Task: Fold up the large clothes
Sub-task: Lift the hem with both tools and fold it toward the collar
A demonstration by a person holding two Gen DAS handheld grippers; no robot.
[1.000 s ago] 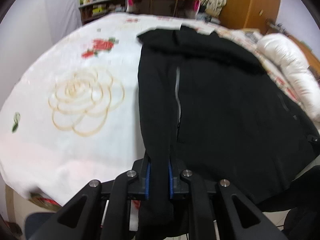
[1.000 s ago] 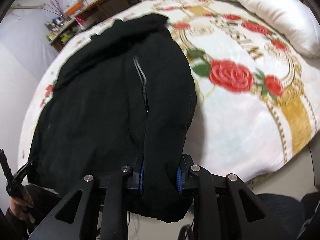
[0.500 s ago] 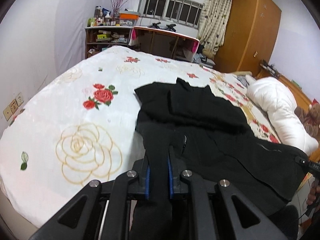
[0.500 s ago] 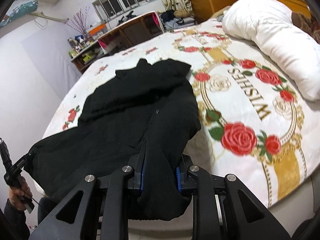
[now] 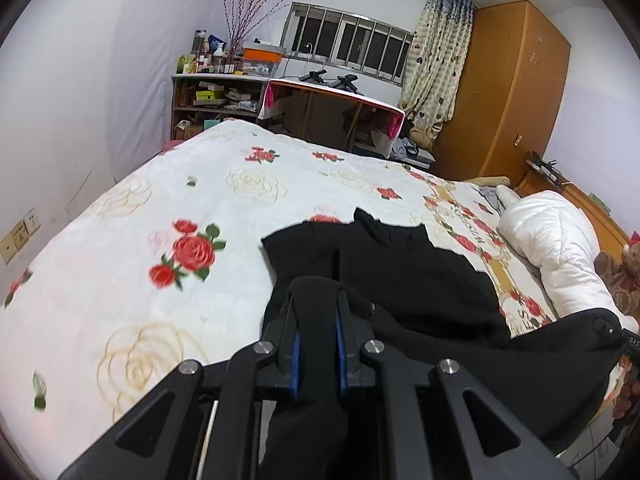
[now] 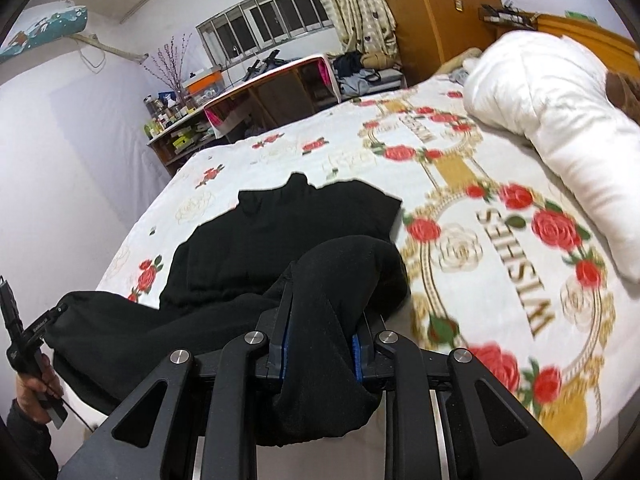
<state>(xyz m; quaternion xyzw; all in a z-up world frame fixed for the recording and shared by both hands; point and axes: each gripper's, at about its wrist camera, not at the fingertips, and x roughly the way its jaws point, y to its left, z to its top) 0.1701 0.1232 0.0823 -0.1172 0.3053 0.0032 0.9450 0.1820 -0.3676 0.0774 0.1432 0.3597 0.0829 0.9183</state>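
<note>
A large black garment (image 5: 404,276) lies on the bed; it also shows in the right wrist view (image 6: 288,232). Its far part rests flat on the floral bedspread (image 5: 120,264). My left gripper (image 5: 316,320) is shut on the garment's near left edge, lifted above the bed. My right gripper (image 6: 320,320) is shut on a thick bunch of the near right edge, also lifted. The near hem hangs between the two grippers and sags. The left gripper also shows at the left edge of the right wrist view (image 6: 24,336).
A white duvet roll (image 6: 560,128) lies along the right side of the bed. A desk (image 5: 332,116) and cluttered shelf (image 5: 212,96) stand beyond the bed's far end. A wooden wardrobe (image 5: 508,92) is at the far right. A wall runs along the left.
Both grippers have lifted the near edge of the garment and carried it toward the far part. The visible flat part of the garment has shortened.
</note>
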